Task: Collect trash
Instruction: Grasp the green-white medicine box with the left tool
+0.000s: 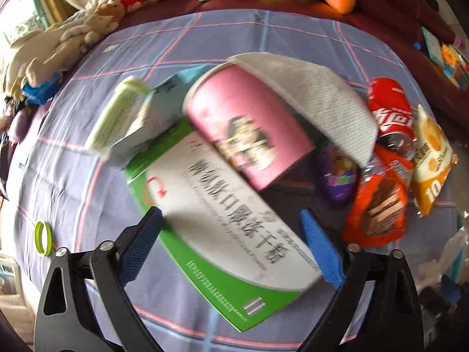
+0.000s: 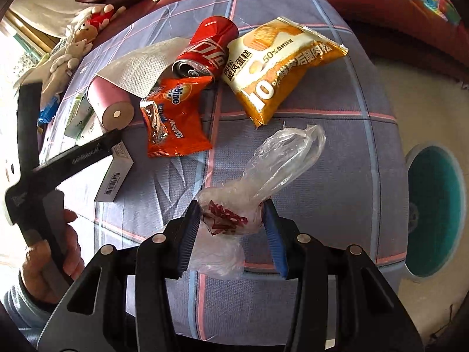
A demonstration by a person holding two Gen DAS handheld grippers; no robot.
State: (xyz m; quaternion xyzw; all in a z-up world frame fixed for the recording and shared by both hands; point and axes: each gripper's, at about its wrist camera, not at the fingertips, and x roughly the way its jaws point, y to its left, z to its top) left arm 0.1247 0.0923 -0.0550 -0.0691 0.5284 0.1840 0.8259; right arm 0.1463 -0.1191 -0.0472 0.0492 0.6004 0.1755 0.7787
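Observation:
Trash lies on a plaid cloth [image 1: 73, 161]. In the left wrist view my left gripper [image 1: 231, 220] is open, its blue pads either side of a green and white medicine box [image 1: 222, 220]. A pink paper cup [image 1: 243, 123], a white napkin [image 1: 316, 94], a red cola can [image 1: 392, 111], an orange wrapper [image 1: 378, 199] and a yellow cake bag [image 1: 431, 158] lie beyond. In the right wrist view my right gripper [image 2: 231, 211] has its pads around a clear plastic bag [image 2: 263, 170] with red bits. The can [image 2: 208, 52], wrapper [image 2: 173, 117] and cake bag [image 2: 278, 67] lie ahead.
A teal bin [image 2: 433, 211] stands on the floor at the right. Stuffed toys [image 1: 73, 35] and a dark red sofa [image 1: 395, 11] border the cloth. Small boxes [image 1: 126, 117] and a purple pack [image 1: 337, 176] lie near the cup. A green ring [image 1: 42, 237] lies at the left.

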